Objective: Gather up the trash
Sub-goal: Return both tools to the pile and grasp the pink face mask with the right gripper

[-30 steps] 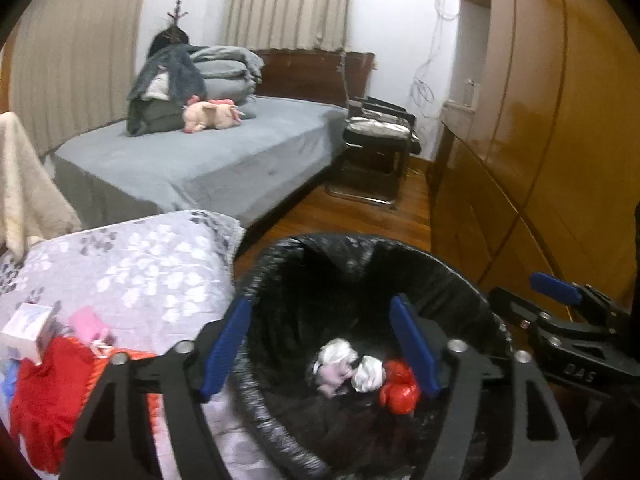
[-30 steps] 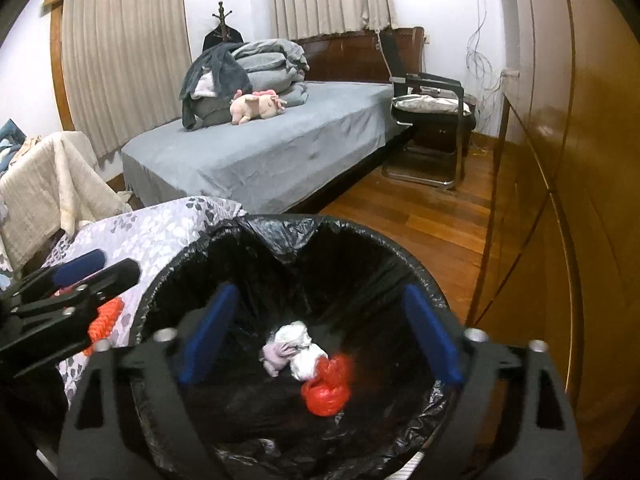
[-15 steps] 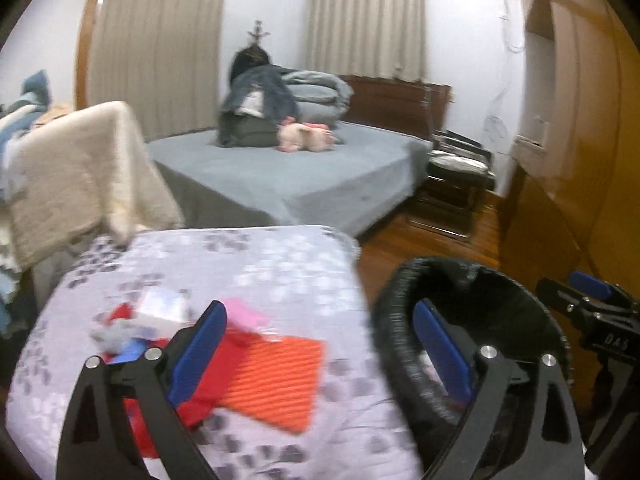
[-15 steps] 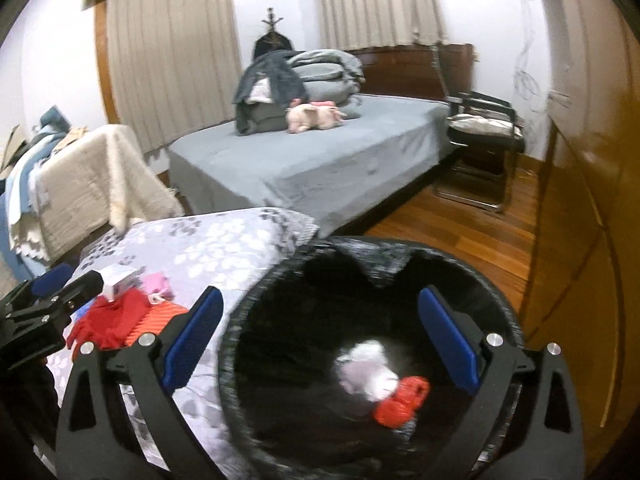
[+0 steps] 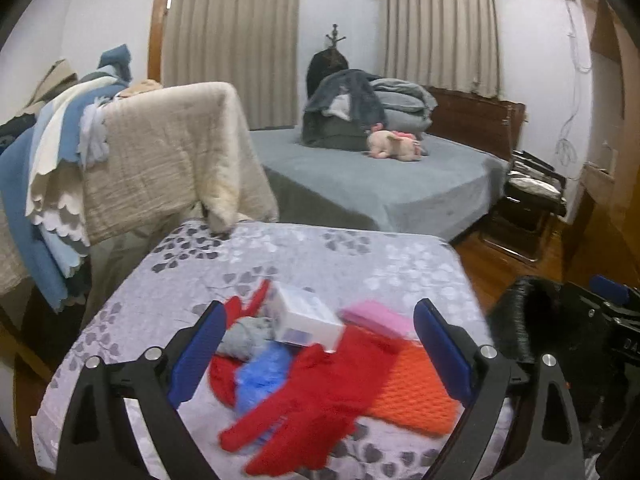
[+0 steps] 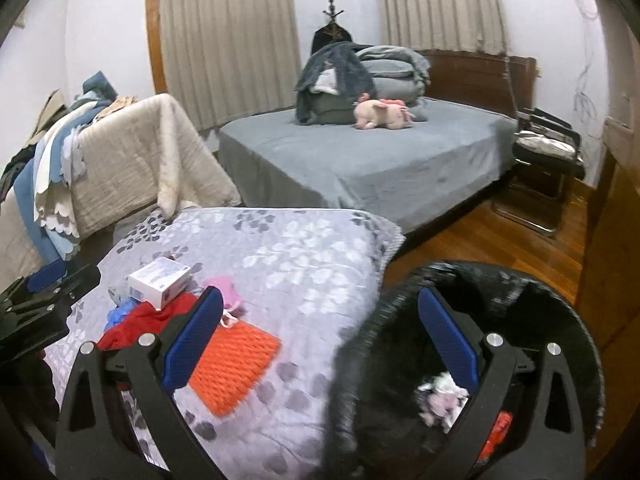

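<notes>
A pile lies on the grey floral tablecloth (image 5: 320, 256): a white box (image 5: 304, 320), a red glove (image 5: 320, 400), an orange knitted cloth (image 5: 412, 392), a pink piece (image 5: 376, 316) and a blue crumpled piece (image 5: 260, 376). My left gripper (image 5: 320, 328) hovers over this pile, open wide, holding nothing. My right gripper (image 6: 320, 312) is open and empty, straddling the table edge and the black-lined bin (image 6: 400, 300). Inside the bin lie white crumpled trash (image 6: 440, 396) and a red scrap (image 6: 500, 428). The right wrist view also shows the white box (image 6: 160, 280) and orange cloth (image 6: 236, 360).
A chair draped with beige and blue blankets (image 5: 160, 152) stands behind the table on the left. Beyond it is a grey bed (image 5: 380, 184) with folded bedding and a pink plush toy. A folding chair (image 6: 548, 160) and wooden wardrobe (image 6: 612, 240) line the right side.
Both grippers have swung left, away from above the bin toward the table. The left one now sits over the pile with its jaws wider; the bin has slid to the right of both views.
</notes>
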{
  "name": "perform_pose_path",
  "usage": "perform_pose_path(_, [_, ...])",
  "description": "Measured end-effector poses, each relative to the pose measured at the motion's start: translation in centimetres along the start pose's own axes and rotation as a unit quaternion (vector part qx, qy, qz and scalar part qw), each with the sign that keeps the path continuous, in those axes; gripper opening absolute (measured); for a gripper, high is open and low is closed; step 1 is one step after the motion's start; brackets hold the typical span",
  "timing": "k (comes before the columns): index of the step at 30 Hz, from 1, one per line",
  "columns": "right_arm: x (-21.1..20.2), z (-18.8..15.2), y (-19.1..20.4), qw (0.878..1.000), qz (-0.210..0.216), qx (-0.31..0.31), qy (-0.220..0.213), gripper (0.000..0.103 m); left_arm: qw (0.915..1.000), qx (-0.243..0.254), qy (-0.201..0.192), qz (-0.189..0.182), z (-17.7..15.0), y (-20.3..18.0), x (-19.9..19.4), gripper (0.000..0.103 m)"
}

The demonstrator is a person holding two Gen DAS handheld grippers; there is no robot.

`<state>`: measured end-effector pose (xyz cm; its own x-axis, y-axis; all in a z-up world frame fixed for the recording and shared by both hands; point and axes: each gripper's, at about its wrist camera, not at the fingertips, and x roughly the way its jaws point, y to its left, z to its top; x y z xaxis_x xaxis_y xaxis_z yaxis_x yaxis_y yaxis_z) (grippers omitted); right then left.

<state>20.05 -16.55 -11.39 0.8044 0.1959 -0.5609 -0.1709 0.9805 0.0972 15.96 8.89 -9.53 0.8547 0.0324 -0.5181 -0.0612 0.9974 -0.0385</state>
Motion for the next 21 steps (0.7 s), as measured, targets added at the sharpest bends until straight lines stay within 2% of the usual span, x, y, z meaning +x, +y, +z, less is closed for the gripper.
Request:
perform_pose_path(14, [10.0,0.1,5.4,0.998,0.031,-0.032,0.043,0.094,0.9991,-0.016,0.014,0.036,-0.5,3.9,3.9,0.092])
perform_pose_path(18, [12.7,-0.3,6.9,0.996,0.042,-0.051,0.063,0.083,0.9991,-0.018,0.019,0.034,-0.6,4.3,4.9,0.092])
perform_pose_path(21, [14.6,-0.7,7.8,0.993,0.053,-0.059,0.083,0.081,0.9990,-0.020,0.022,0.033,-0.7,4.5,5.4,0.092])
